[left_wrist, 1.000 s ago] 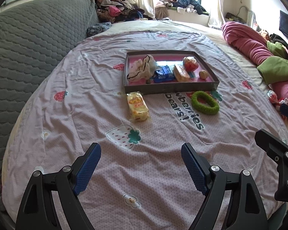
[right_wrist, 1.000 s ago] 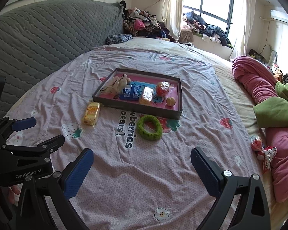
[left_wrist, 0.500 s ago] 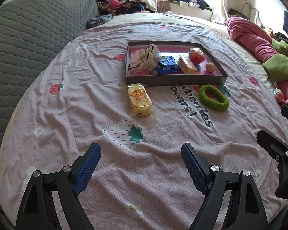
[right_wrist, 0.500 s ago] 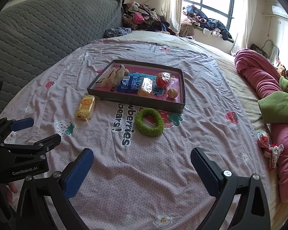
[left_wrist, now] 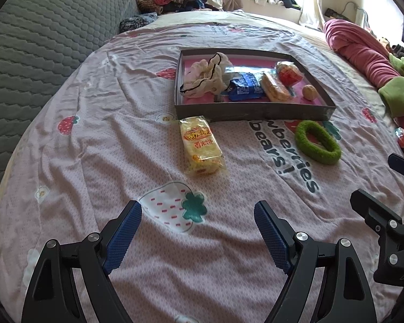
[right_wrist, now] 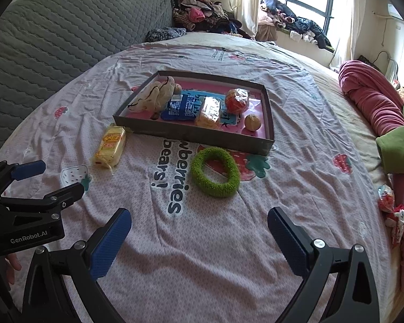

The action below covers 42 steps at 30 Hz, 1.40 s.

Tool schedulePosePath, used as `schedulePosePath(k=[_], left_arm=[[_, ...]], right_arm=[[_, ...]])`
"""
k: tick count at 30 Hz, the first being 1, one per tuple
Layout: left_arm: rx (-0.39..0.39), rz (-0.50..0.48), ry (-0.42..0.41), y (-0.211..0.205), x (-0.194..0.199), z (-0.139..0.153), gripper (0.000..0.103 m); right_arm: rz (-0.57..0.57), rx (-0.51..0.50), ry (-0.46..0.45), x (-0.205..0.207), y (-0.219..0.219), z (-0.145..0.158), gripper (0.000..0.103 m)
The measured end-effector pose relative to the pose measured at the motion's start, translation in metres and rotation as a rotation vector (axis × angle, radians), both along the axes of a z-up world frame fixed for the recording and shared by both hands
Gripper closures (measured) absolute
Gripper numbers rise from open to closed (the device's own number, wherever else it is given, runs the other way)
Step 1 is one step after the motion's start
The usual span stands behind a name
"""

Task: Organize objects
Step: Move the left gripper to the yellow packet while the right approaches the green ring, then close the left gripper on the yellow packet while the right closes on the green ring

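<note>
The bed sheet [left_wrist: 99, 161] is bare and open in front of both grippers. The left gripper [left_wrist: 198, 235] is spread wide and holds nothing. The right gripper [right_wrist: 199, 238] is spread wide and empty too. A yellow snack pack [left_wrist: 200, 145] lies just in front of the gray tray [left_wrist: 250, 111], close to its near left corner. A green fuzzy ring [right_wrist: 215, 171] lies near the tray's front wall. In the tray are a blue packet [left_wrist: 245, 86], a cream cloth [left_wrist: 204, 76] and 1 small round thing too small to name.
</note>
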<state>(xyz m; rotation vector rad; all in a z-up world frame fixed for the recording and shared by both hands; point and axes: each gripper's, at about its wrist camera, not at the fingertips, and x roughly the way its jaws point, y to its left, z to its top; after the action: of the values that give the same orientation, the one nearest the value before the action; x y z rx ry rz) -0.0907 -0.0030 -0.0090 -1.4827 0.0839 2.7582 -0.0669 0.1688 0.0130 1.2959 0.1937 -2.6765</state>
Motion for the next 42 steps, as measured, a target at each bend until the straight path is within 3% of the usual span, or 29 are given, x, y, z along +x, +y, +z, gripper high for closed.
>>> schedulePosePath(k=[20,39,41,42], left_arm=[[0.019,0.022,-0.023,0.002,-0.061,-0.029,0.017],[0.013,0.046,-0.036,-0.002,-0.090,-0.045,0.017],[0.013,0.051,-0.038,-0.002,-0.092,-0.046,0.017],[0.016,0.050,-0.036,-0.002,-0.094,-0.047,0.017]], right_arm=[[-0.011,0.012,-0.043,-0.064,0.001,-0.040,0.001],[-0.013,0.024,-0.102,-0.101,-0.002,-0.074,0.001],[-0.015,0.009,-0.111,-0.103,-0.001,-0.078,0.005],[-0.014,-0.003,-0.121,-0.104,0.000,-0.079,0.012]])
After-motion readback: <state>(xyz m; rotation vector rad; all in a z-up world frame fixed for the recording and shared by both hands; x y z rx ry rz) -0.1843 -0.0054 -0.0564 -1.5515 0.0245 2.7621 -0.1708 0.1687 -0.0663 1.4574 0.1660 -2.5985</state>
